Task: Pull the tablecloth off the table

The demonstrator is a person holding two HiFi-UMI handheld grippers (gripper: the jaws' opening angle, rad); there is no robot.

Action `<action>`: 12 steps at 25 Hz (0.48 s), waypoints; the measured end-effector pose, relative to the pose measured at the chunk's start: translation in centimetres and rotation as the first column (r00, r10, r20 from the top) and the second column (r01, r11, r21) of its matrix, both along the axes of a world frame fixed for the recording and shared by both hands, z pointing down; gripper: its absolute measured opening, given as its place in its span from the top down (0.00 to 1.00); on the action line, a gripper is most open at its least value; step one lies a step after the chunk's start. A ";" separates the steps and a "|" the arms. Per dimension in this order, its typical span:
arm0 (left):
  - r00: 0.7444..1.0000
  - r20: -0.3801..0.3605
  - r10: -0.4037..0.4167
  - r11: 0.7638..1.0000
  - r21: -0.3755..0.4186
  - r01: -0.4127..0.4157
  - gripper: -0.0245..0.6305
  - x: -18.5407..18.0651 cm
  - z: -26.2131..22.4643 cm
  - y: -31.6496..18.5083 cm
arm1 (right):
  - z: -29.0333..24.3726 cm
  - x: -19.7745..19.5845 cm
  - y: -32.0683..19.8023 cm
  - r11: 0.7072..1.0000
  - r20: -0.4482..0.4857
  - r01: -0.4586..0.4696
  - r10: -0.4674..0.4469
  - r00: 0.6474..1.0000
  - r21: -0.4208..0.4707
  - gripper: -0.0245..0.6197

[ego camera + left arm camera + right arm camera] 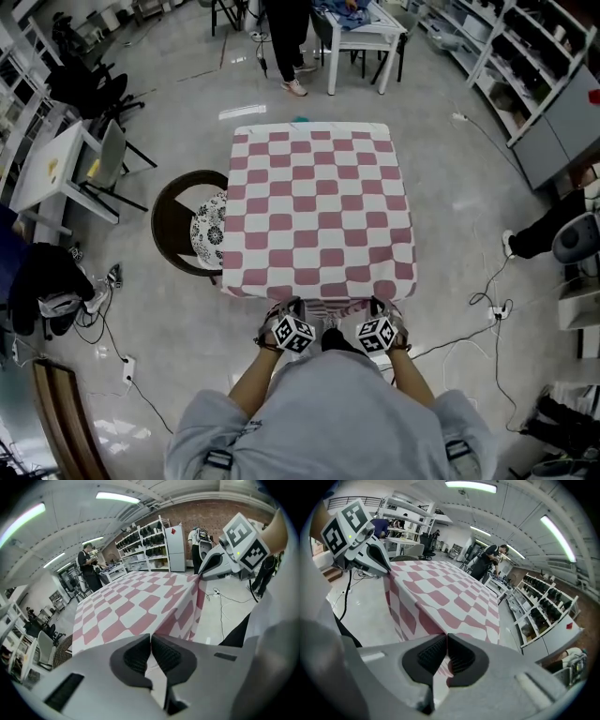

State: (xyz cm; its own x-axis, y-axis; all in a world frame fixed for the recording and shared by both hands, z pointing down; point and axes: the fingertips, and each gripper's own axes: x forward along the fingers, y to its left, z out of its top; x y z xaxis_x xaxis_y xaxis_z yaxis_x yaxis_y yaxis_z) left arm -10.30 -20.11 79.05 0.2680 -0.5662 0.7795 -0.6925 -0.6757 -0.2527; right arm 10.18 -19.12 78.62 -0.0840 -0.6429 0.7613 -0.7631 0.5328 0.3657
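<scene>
- White open shelving racks (pixel 530 56) lined the right side of the room. In the right gripper view their tiers (pixel 543 613) held rows of dark items, too small to identify.
- The pink-and-white checked fabric tablecloth (pixel 319 211) lay spread flat over a square table in the middle of the room. It covered the whole top, so the table itself was hidden. The checks ran in straight rows with no bunching on top. The near edge and the left side hung down as short skirts. In both gripper views the near hem was drawn up to a small peak at each gripper's tip.
- A round, bowl-shaped, dark-brown wicker seat (pixel 173 220) stood just beside the table's left side. It held a white cushion with a dark pattern (pixel 211 230), and the hanging cloth hid the cushion's right part.
- The grey two-jaw left gripper (pixel 291 304), with a marker cube on top, sat at the cloth's near edge, left of the middle. Its jaws were pressed together on the hem, and pale cloth showed below the dark ribbed pads (pixel 136 656).
- The matching right gripper (pixel 375 304) sat near it, right of the middle. Its jaws were likewise clamped on the hem, with checked cloth showing between the ribbed pads (pixel 461 660).
- Thin dark and white cables (pixel 487 281) trailed over the pale glossy floor (pixel 169 141) to the table's right.
</scene>
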 end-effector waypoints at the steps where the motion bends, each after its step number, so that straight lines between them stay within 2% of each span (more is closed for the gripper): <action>1: 1.000 -0.018 -0.011 1.000 0.004 0.012 0.94 -0.1 -0.5 -0.1 | -0.5 -0.1 -0.1 1.000 0.014 -0.013 0.013 1.000 0.006 0.95; 6: 0.991 -0.116 -0.071 0.997 0.010 0.073 0.94 -0.5 -2.0 0.8 | -2.4 -0.6 0.4 0.992 0.143 -0.123 0.118 0.983 0.025 0.95; 12: 0.972 -0.199 -0.124 0.992 0.000 0.126 0.95 -1.1 -4.4 1.5 | -5.4 -1.1 0.0 0.959 0.318 -0.283 0.260 0.912 0.028 0.95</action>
